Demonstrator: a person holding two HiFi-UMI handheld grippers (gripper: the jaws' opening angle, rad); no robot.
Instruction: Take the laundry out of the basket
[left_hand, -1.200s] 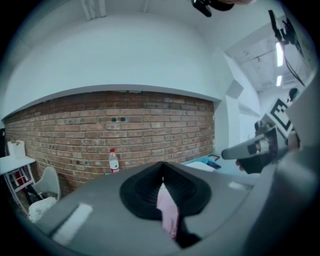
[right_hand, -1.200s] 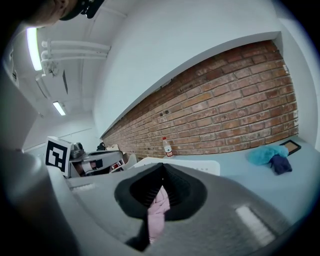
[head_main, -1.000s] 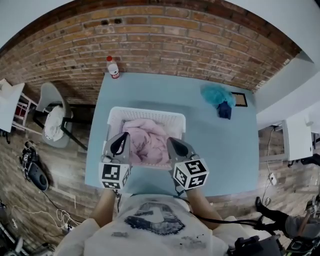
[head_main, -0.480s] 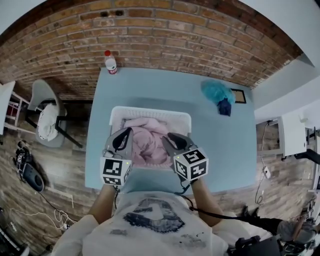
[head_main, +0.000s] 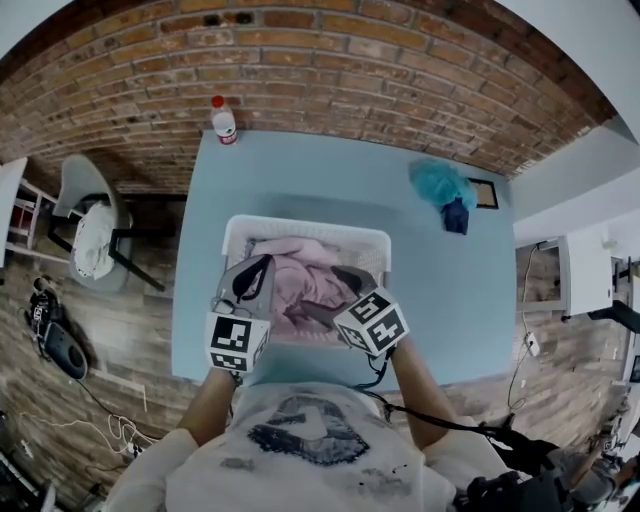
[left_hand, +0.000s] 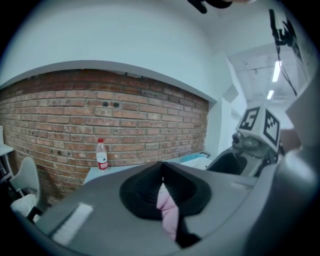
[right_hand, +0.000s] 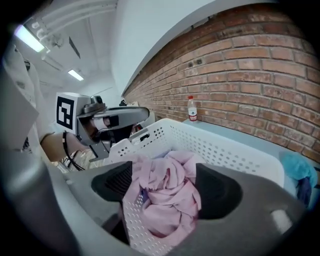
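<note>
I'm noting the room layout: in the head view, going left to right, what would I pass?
Chair → water bottle → white laundry basket → teal cloth.

hidden: most of pink laundry (left_hand: 168, 210), only a sliver between pressed-together left gripper (left_hand: 161, 179) jaws | hidden: basket (right_hand: 227, 150) floor, under cloth ahead of right gripper (right_hand: 162, 190) | too small: bottle (left_hand: 101, 154) label, far ahead | cut off: blue cloth (right_hand: 296, 168), far right
</note>
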